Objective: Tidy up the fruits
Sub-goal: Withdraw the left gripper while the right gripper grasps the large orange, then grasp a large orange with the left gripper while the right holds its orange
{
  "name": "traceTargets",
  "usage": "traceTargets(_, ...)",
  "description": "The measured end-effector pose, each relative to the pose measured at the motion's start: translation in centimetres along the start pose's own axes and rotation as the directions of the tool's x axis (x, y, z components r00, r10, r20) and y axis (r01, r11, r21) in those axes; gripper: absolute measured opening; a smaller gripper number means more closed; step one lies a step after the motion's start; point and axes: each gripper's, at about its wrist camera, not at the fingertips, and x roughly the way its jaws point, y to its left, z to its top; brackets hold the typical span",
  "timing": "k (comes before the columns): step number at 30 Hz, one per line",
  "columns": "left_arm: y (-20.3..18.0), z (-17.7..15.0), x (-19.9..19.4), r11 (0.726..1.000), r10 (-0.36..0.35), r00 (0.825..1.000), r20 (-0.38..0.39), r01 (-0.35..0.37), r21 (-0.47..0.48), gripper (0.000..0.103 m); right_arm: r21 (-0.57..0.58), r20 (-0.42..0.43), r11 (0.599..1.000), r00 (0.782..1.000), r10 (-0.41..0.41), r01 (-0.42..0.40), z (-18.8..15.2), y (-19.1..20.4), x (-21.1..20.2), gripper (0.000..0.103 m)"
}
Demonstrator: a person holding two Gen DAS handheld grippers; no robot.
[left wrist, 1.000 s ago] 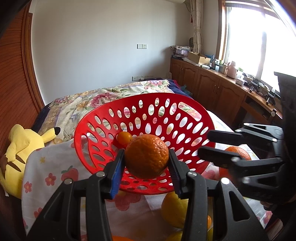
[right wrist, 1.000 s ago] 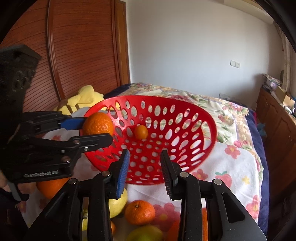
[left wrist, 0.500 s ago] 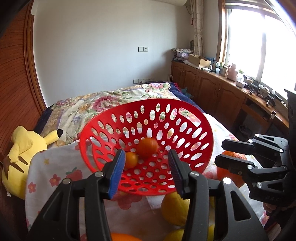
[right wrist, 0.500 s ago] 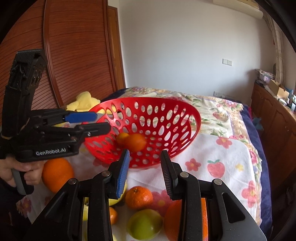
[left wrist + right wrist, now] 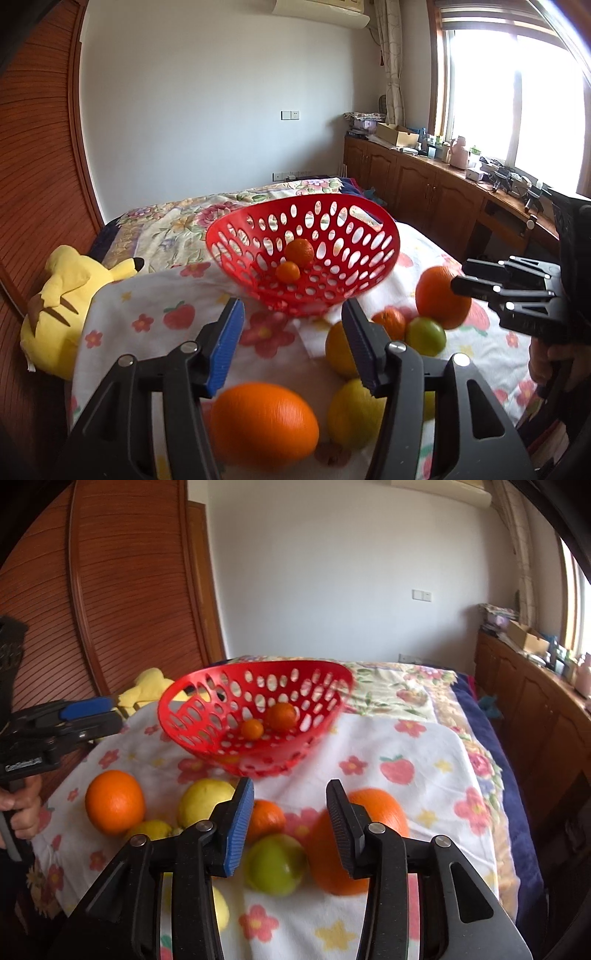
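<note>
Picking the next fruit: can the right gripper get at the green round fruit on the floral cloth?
Probably yes. The right gripper hangs just above the green round fruit, jaws opening and empty; a small orange and big orange crowd its sides.

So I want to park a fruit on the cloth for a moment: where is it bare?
Bare cloth lies right of the red basket, out to the floral quilt, and left between basket and yellow plush. In front of the basket it is crowded: oranges, lemons, a green fruit.
</note>
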Motion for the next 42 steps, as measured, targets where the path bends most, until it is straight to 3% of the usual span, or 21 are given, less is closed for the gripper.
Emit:
traceTargets(11, 0.8, -3.6, -3.1, 1.0, 0.016, 1.0, 0.002, -0.016, -0.02, 0.061, 0.011, -0.011, 0.996, 0.996, -0.091, 0.091, -1.8, -0.2, -1.6, 0.062)
traceTargets(18, 1.5, -5.3, -2.5, 0.999, 0.023, 0.999, -0.034, -0.024, -0.038, 0.062, 0.009, -0.025, 0.993, 0.993, -0.115, 0.115, -2.0, -0.7, -0.2, 0.076)
traceTargets(36, 1.4, -6.4, -2.8, 0.999, 0.029, 0.998, -0.048, -0.031, -0.033, 0.062, 0.017, -0.116, 0.986, 0.979, -0.165, 0.168, -2.5, -3.2, 5.1, 0.088)
traceTargets(42, 1.3, -6.7, -2.5, 0.999, 0.032, 0.997, -0.063, -0.035, -0.033, 0.062, 0.078, -0.148, 0.988, 0.981, -0.122, 0.135, -3.0, -4.5, 6.4, 0.088)
